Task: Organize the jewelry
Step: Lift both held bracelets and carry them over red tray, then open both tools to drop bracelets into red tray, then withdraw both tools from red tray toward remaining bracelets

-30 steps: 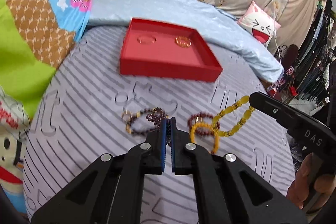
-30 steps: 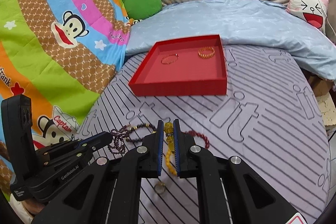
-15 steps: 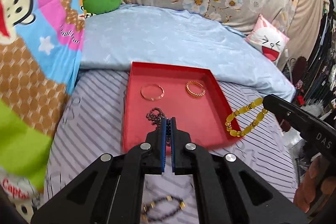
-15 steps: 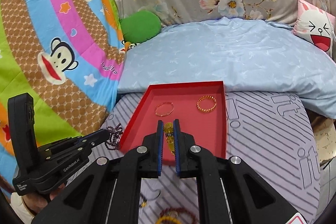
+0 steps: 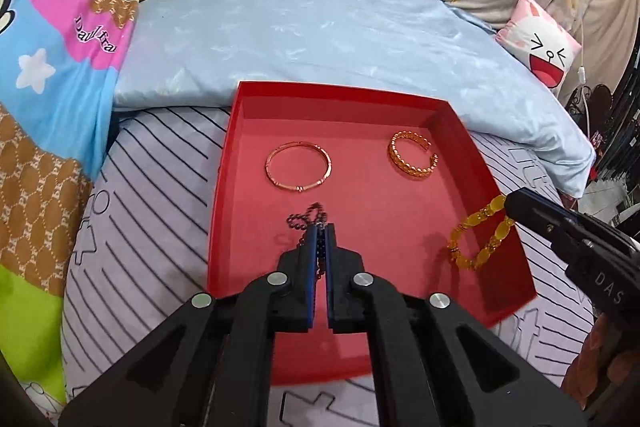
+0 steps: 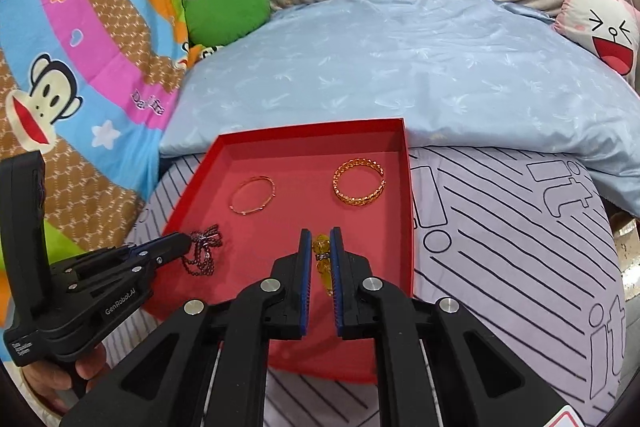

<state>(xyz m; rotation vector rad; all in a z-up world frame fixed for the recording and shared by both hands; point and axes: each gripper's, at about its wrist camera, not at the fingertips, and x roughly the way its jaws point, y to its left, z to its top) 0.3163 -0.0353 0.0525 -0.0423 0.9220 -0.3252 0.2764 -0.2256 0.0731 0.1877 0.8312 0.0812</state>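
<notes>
My left gripper point(image 5: 321, 227) is clamped tight on a dark purple bead bracelet point(image 5: 306, 217), hanging over the near left part of the flat red tray point(image 5: 224, 195). My right gripper point(image 6: 321, 233) pinches a yellow bead bracelet point(image 6: 323, 259) over the near right part. A thin rose-gold bangle point(image 5: 298, 166) and a wide gold cuff point(image 5: 412, 155) lie at the far end.
</notes>
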